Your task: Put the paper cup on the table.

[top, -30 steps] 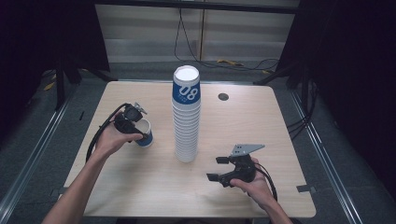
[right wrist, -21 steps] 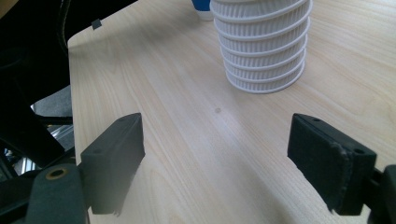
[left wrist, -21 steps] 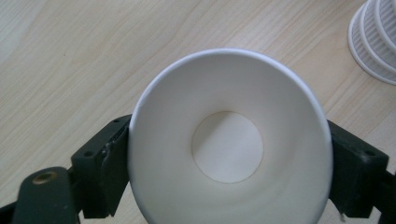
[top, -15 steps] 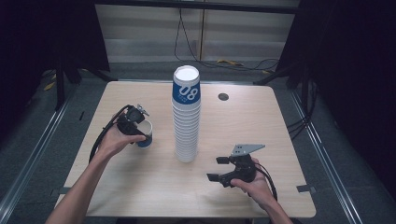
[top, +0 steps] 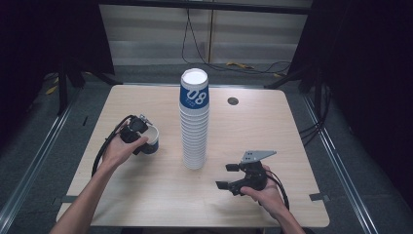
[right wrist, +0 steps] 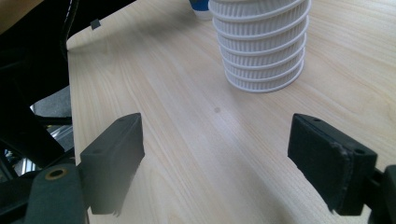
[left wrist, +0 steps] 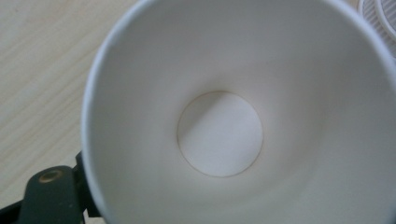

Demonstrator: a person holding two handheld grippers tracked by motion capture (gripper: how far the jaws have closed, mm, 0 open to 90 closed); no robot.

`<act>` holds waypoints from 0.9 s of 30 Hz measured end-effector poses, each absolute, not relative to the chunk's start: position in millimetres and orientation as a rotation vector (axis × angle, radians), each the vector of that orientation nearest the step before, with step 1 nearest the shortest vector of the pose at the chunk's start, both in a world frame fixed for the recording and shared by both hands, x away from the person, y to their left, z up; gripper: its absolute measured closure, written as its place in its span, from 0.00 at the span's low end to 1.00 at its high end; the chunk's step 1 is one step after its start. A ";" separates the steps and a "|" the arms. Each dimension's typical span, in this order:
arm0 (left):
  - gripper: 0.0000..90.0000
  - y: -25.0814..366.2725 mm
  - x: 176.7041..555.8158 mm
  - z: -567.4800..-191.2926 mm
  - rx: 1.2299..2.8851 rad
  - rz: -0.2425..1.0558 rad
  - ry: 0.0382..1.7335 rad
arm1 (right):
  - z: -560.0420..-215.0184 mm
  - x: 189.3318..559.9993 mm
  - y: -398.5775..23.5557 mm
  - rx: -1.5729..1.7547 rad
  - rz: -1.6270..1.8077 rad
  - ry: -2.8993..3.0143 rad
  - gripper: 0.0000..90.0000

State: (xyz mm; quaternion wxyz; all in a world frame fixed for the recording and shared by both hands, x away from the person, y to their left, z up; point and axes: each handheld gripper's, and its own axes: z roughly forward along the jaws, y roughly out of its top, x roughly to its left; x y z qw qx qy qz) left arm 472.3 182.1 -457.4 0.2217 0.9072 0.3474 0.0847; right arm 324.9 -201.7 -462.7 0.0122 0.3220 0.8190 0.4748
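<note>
While the left gripper (top: 138,135) holds a single paper cup (top: 151,141) near the left edge of the table (top: 146,195), its jaws are hidden behind the cup and the hand, so how far they have closed cannot be told for certain. A dark jaw piece sits against the cup's outer wall in the left gripper view, where the camera looks straight into the white cup (left wrist: 219,133); that suggests a grip on the rim, one jaw inside and one out. The cup stands upright with its mouth up, close to the tabletop, probably being set down there apart from the rest.

Standing at the middle of the table, the tall stack of cups (top: 195,122) is nested mouth-down, its ribbed white rims (right wrist: 264,42) showing in the right gripper view. The right gripper (top: 233,176) rests near the table's front edge, right of the stack and apart from it, jaws wide open with nothing between them. It points towards the stack's base, likely waiting to steady it.

Pale wood-grain laminate covers the table, with a round cable port (top: 233,101) near the far edge. Dark curtains hang at both sides, and cables (top: 214,61) trail across the grey floor beyond.
</note>
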 end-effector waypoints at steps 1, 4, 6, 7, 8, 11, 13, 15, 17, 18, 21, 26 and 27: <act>0.18 182.9 471.7 -458.1 2.507 0.236 0.959 | -462.6 324.8 -201.7 1.004 1.481 2.553 0.21; 0.18 185.2 471.1 -461.7 2.505 0.222 0.976 | -462.7 324.9 -201.9 1.007 1.480 2.553 0.21; 0.18 187.4 470.7 -463.3 2.485 0.214 0.986 | -462.7 325.0 -201.8 1.006 1.478 2.553 0.21; 0.18 188.1 470.1 -464.4 2.478 0.200 0.987 | -462.7 324.8 -201.7 1.006 1.478 2.554 0.20; 0.18 188.3 469.0 -465.5 2.483 0.199 0.981 | -462.6 324.6 -201.6 1.005 1.478 2.556 0.20; 0.18 189.3 466.8 -466.8 2.474 0.194 0.989 | -463.1 325.0 -201.5 1.010 1.473 2.556 0.20; 0.18 191.0 465.2 -467.1 2.451 0.185 1.004 | -463.0 324.9 -201.5 1.009 1.477 2.559 0.20; 0.19 194.3 464.1 -465.8 2.407 0.210 0.998 | -462.6 324.5 -201.3 1.010 1.484 2.557 0.20; 0.19 198.4 463.9 -465.3 2.385 0.211 1.003 | -462.0 324.7 -201.4 1.007 1.483 2.554 0.20; 0.19 199.8 463.3 -465.4 2.390 0.206 0.998 | -461.6 324.7 -201.5 1.007 1.488 2.553 0.20; 0.19 203.6 460.3 -465.7 2.385 0.203 0.989 | -461.5 324.8 -201.5 1.011 1.490 2.553 0.20; 0.20 209.6 453.4 -468.1 2.368 0.215 0.973 | -461.2 324.5 -201.7 1.012 1.490 2.550 0.20; 0.21 210.7 452.1 -468.6 2.363 0.214 0.973 | -461.2 324.5 -202.0 1.012 1.488 2.548 0.20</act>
